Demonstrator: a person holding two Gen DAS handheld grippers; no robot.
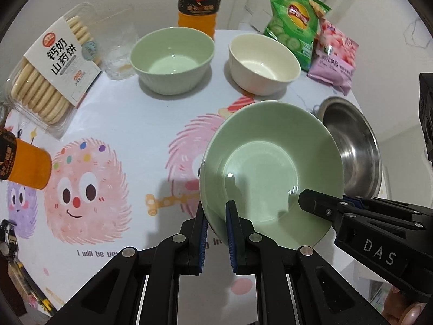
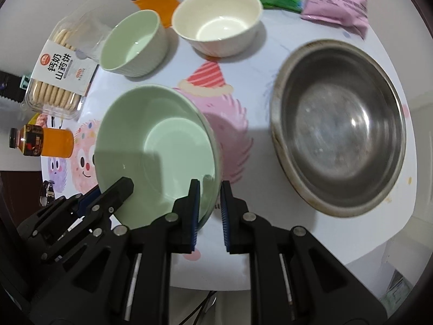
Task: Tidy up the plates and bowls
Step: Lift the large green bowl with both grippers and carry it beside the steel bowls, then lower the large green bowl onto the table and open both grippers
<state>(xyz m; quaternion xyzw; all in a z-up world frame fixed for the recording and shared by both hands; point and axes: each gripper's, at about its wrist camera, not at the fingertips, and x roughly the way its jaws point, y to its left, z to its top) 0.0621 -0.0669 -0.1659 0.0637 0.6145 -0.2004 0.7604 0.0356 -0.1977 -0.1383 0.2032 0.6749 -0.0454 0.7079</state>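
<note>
Over the round table (image 1: 130, 113) with its cartoon-monster cloth, I am holding a wide green dish (image 1: 270, 173) between my two tools, and it is hanging tilted above the tabletop rather than resting flat. My left gripper (image 1: 217, 216) is pinching the dish's near-left rim, one blue pad inside the wall and the other outside. My right gripper (image 2: 208, 203) is closing on the opposite rim: the left pad is lying against the inside of the wall, the right pad is standing just outside it, and a thin gap seems to be showing there, so I cannot tell how firmly it is biting. Just beside the dish, on the right, a steel basin (image 2: 338, 127) is sitting empty on the cloth. Farther back, a ribbed green bowl (image 1: 171, 59) and a cream bowl (image 1: 263, 63) are standing upright side by side, near each other but apart. Behind them an orange drink bottle (image 1: 199, 2) is standing, with a green chip bag (image 1: 293, 19) and a pink snack bag (image 1: 334, 57) leaning at the far right edge. At the left, a clear box of biscuits (image 1: 51, 67) is lying beside a clear glass (image 1: 117, 48), and a second orange bottle (image 2: 43, 142) is lying on its side near the table's edge.
</note>
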